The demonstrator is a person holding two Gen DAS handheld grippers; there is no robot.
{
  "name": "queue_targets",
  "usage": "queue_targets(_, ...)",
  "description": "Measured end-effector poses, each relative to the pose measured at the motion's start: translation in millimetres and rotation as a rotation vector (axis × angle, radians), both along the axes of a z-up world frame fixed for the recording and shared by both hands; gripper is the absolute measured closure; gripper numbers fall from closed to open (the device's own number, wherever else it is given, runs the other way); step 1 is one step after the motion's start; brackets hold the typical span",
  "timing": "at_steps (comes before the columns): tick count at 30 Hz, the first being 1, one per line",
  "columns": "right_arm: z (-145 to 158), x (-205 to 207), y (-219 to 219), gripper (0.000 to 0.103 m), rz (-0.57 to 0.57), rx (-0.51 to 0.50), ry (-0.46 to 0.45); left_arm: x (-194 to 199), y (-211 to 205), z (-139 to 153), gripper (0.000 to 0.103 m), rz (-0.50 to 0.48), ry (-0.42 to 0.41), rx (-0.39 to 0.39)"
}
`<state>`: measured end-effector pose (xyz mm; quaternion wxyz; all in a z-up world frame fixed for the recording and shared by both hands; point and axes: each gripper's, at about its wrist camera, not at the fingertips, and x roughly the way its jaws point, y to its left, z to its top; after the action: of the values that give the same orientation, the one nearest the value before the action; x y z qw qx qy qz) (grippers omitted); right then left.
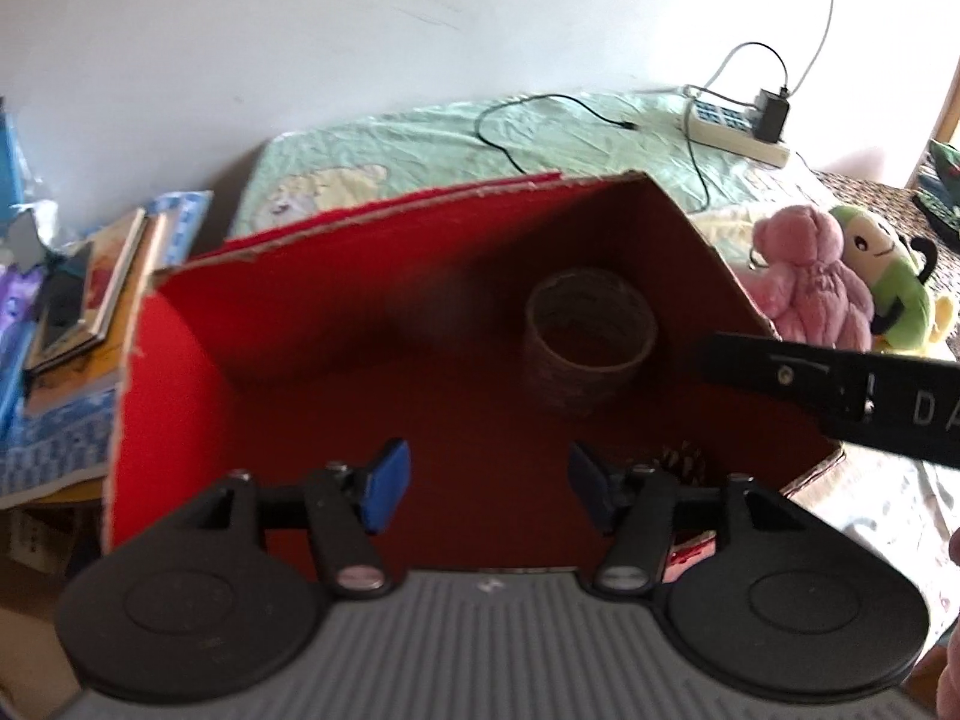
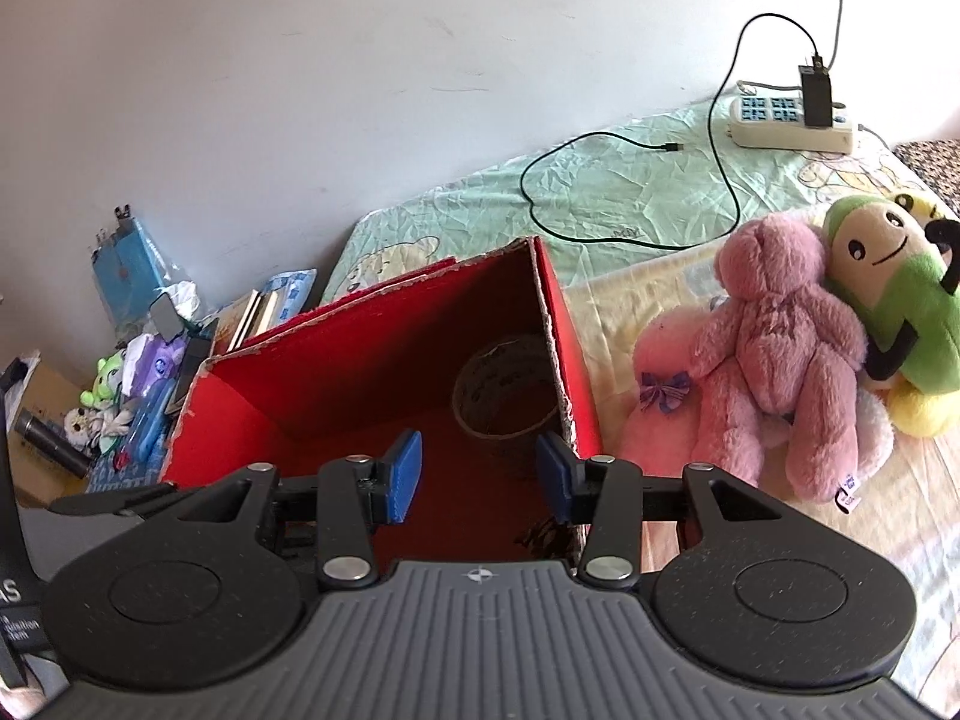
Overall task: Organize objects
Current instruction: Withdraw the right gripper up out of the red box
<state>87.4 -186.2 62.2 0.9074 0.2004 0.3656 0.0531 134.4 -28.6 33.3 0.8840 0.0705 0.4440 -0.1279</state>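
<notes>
A: How far along?
B: Tape roll (image 2: 503,389) sits in the red box (image 2: 360,354); pink bear (image 2: 774,354) and green plush (image 2: 900,300) remain on the bed (image 2: 612,192)

A: Claws?
B: Left claw (image 1: 489,486) and right claw (image 2: 478,476) both gape wide, empty

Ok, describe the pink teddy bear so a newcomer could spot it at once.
Start at the red cardboard box on the bed, then look just beyond its right wall. The pink teddy bear lies there on its back among soft toys. It is dusty pink all over, unlike the green and yellow smiling plush beside it.
</notes>
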Motion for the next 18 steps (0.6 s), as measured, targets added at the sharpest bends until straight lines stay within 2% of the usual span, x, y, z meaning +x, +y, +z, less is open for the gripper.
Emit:
queue_targets(4,3.3,-3.0,-1.2,0.057,0.044,-0.007,-0.011,-5.9,-4.6,7.7,0.033,0.05,-0.027,0.036)
queue_targets(18,14.8,-14.6,-9.6,0.055,0.23,-0.037,-0.062,-37.6,-16.8,28.2,0.021,0.222,-0.086,0.099)
